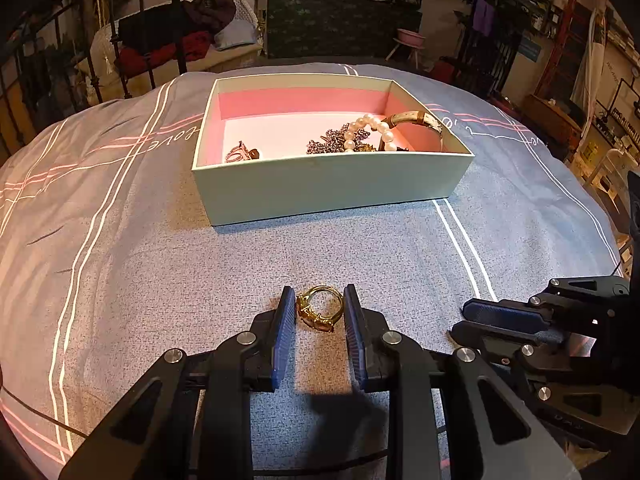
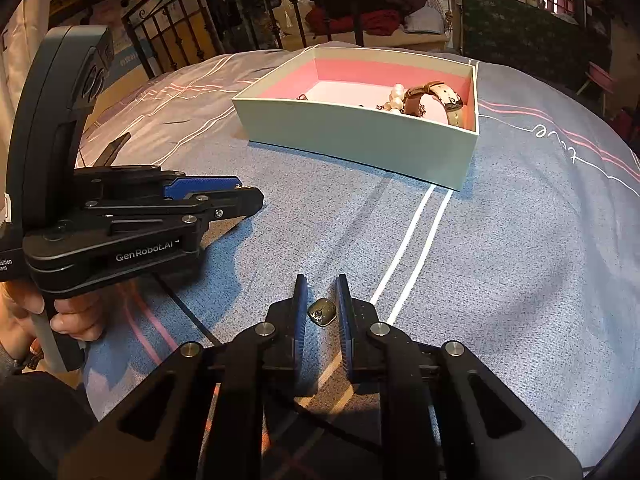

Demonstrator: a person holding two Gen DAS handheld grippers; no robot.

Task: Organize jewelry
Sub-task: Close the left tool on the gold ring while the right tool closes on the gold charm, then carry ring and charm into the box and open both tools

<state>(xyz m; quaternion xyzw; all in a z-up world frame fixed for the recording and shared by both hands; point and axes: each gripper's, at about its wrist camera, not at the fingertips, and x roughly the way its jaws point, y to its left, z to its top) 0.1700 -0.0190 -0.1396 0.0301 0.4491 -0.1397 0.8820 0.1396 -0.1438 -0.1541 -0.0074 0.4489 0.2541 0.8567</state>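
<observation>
A gold ring [image 1: 320, 307] lies on the blue bedspread between the fingers of my left gripper [image 1: 317, 304], which touch or nearly touch its sides. A small dark stone piece [image 2: 322, 312] lies between the fingers of my right gripper [image 2: 321, 300], with small gaps on both sides. Ahead stands an open pale green box [image 1: 328, 188] with a pink lining. It holds a pearl bracelet [image 1: 370, 130], a tan watch [image 1: 416, 120], a dark beaded piece [image 1: 336, 142] and a ring [image 1: 240, 154]. The box also shows in the right wrist view [image 2: 360, 132].
The bedspread [image 1: 140, 280] has white and pink stripes. The right gripper shows low at the right in the left wrist view [image 1: 520, 320]. The left gripper shows at the left in the right wrist view [image 2: 160, 208]. A metal bed frame [image 1: 140, 20] and clothes stand behind.
</observation>
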